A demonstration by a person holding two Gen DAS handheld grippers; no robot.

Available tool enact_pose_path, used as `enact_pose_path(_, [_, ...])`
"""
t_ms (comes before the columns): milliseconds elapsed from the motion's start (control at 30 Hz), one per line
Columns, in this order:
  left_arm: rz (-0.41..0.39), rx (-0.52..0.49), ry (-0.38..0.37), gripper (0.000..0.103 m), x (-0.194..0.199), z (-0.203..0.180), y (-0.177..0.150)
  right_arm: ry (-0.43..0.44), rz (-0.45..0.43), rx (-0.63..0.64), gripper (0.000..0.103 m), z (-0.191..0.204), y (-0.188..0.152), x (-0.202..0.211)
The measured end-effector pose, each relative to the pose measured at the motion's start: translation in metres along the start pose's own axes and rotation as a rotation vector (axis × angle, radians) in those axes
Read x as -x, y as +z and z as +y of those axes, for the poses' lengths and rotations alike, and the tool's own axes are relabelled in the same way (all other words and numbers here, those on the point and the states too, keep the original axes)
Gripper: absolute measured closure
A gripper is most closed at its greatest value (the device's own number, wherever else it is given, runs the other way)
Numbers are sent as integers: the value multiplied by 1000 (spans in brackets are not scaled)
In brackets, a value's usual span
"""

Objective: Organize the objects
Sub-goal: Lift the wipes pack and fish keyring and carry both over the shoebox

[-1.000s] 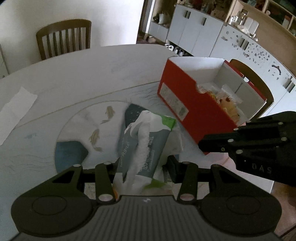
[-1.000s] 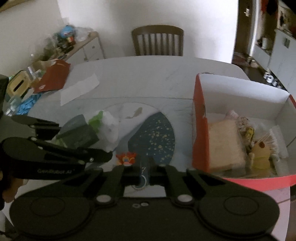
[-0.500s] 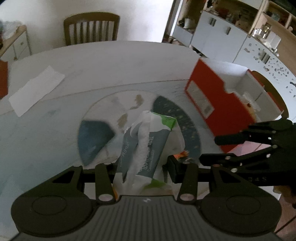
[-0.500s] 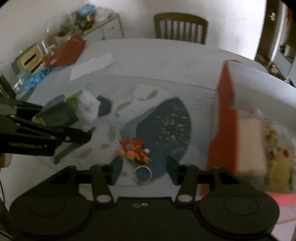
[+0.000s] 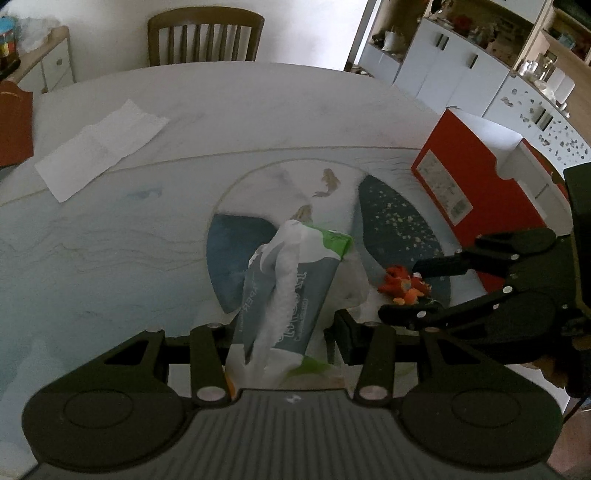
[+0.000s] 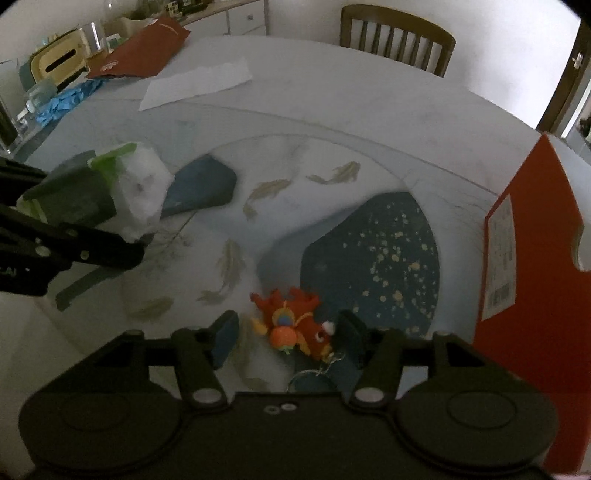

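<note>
Releasing the toy, tissue pack in hand.
Right gripper (image 6: 284, 334) jaws opening around red toy (image 6: 291, 325); left gripper (image 5: 280, 332) clamping tissue pack (image 5: 284, 295), needing placement next.

Chair (image 5: 205, 35): placed at the table's far side.
Paper sheet (image 5: 99, 144): laid flat on the table (image 5: 258, 110).
Cabinets (image 5: 439, 74): seen behind.

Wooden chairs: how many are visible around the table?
1: a slat-backed wooden chair at the table's far edge, seen in both wrist views. Others may be hidden outside the frames.
</note>
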State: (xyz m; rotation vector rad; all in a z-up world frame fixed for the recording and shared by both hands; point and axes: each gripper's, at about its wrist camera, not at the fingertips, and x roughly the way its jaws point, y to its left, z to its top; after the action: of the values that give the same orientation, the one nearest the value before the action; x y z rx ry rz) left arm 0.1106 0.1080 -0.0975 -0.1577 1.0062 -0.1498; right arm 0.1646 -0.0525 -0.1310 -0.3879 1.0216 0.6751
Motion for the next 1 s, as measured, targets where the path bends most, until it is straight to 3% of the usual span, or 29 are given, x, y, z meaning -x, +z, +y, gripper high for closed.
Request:
enact_pose_path(400, [8,-4,-17,59,-2,5,1,-21,-21,-11,61,-2,3,4])
enact_pose_path(633, [11,-24,-38,59,-1,-7,5,-27,-29,-68,62,-12,-5,17])
enact_pose_path(1000, [-1,-94,-91,59,9,-52,19,-11,-117,-176,62,-33,-13,88])
